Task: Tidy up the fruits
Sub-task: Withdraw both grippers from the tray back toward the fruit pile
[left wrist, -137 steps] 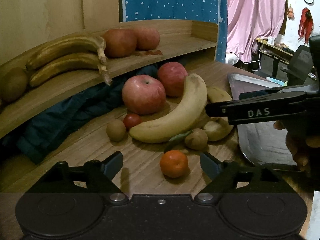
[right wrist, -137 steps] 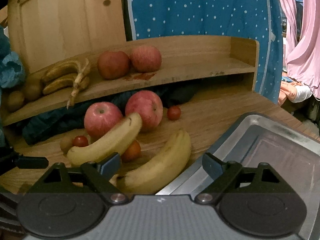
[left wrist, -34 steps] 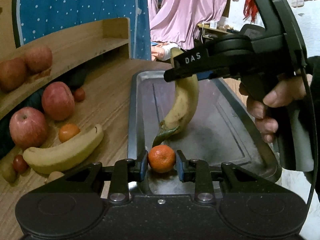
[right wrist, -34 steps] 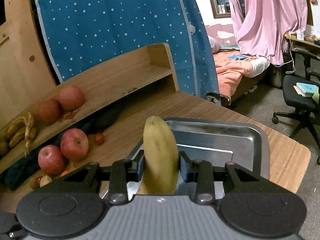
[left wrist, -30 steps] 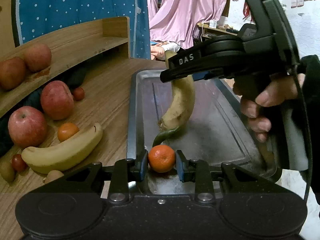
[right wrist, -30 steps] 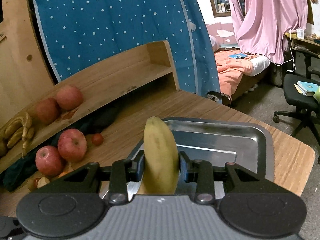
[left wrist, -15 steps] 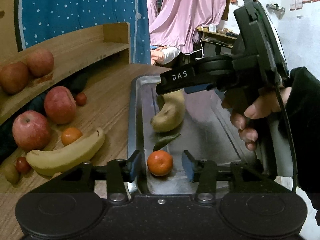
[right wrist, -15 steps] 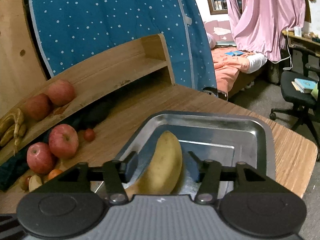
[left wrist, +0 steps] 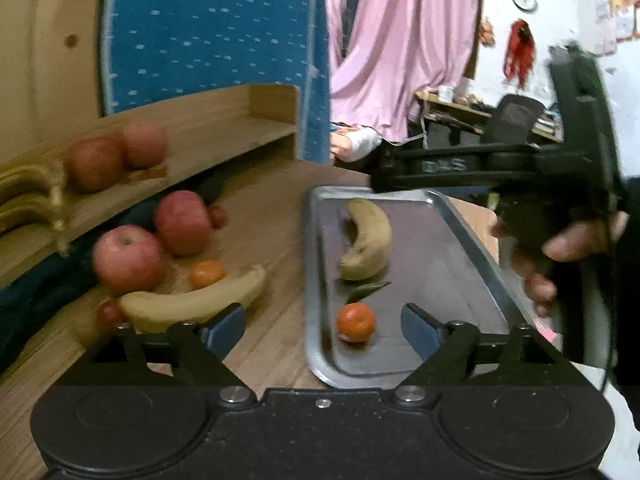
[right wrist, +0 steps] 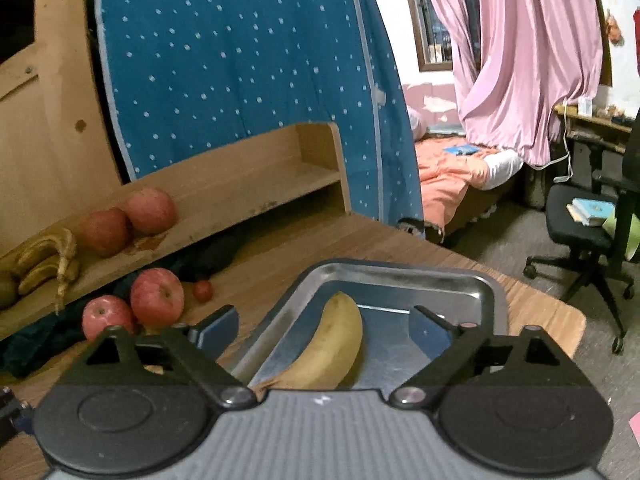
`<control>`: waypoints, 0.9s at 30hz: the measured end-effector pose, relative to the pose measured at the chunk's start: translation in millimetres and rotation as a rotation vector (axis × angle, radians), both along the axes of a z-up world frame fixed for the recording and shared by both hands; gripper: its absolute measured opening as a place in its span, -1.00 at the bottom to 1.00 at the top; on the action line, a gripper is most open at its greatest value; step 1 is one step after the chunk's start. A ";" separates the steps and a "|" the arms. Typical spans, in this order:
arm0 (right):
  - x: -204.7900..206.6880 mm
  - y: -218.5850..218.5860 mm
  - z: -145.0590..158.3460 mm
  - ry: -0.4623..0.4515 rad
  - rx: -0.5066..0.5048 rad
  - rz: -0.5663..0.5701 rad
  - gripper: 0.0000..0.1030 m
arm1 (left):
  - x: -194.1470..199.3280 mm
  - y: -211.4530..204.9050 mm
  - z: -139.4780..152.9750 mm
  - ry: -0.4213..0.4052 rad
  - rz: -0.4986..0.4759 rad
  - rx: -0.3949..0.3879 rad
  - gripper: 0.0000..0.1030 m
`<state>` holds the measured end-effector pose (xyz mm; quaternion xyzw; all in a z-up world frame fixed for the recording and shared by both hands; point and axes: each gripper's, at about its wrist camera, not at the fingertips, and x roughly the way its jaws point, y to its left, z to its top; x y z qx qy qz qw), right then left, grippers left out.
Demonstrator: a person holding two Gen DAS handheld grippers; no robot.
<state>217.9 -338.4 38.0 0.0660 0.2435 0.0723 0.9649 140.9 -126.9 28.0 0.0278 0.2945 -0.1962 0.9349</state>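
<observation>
- A small round orange mandarin lies loose on the floor of a shallow rectangular metal tray, near the tray's near corner, with a green leaf just beyond it.
- A yellow, brown-flecked curved banana lies on its side farther back on the same tray, apart from the mandarin; the right wrist view shows it lengthwise on the tray.
- The left gripper has just been opening and its jaws stand wide apart; the mandarin sits between the blue pads but touches neither.
- The right gripper has likewise just been opening; its jaws are spread wide with the banana lying free between them, clear of both pads.
- In the left wrist view the right gripper reaches over the tray's far end, held by a hand in a dark sleeve.
- Left of the tray, on the wooden tabletop, lie a second yellow banana, another small orange fruit, two red apples and small red tomatoes.
- A raised wooden shelf behind them carries two more red apples and a bunch of browned bananas.
- A blue dotted cloth hangs behind the shelf.
</observation>
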 end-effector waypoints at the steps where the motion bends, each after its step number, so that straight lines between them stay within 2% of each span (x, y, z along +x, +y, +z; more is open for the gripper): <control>1: -5.5 1.3 2.4 -0.008 -0.005 -0.002 0.93 | -2.6 4.6 1.2 -0.004 0.012 -0.003 0.75; 4: -23.3 6.9 7.8 -0.034 -0.018 -0.011 0.99 | -12.5 17.4 3.5 -0.016 0.039 -0.009 0.77; 7: -43.3 13.8 10.5 -0.053 -0.028 -0.020 0.99 | -21.6 27.4 6.1 -0.029 0.059 -0.015 0.93; 13: -82.6 32.5 9.5 -0.062 -0.050 -0.032 0.99 | -38.9 46.9 9.8 -0.053 0.087 -0.027 0.95; 22: -132.7 69.1 -12.8 0.024 -0.100 0.005 0.99 | -56.8 85.8 5.8 -0.044 0.180 -0.049 0.99; 27: -151.9 78.3 -24.7 0.076 -0.081 0.007 0.99 | -63.4 99.6 1.7 -0.033 0.217 -0.044 0.99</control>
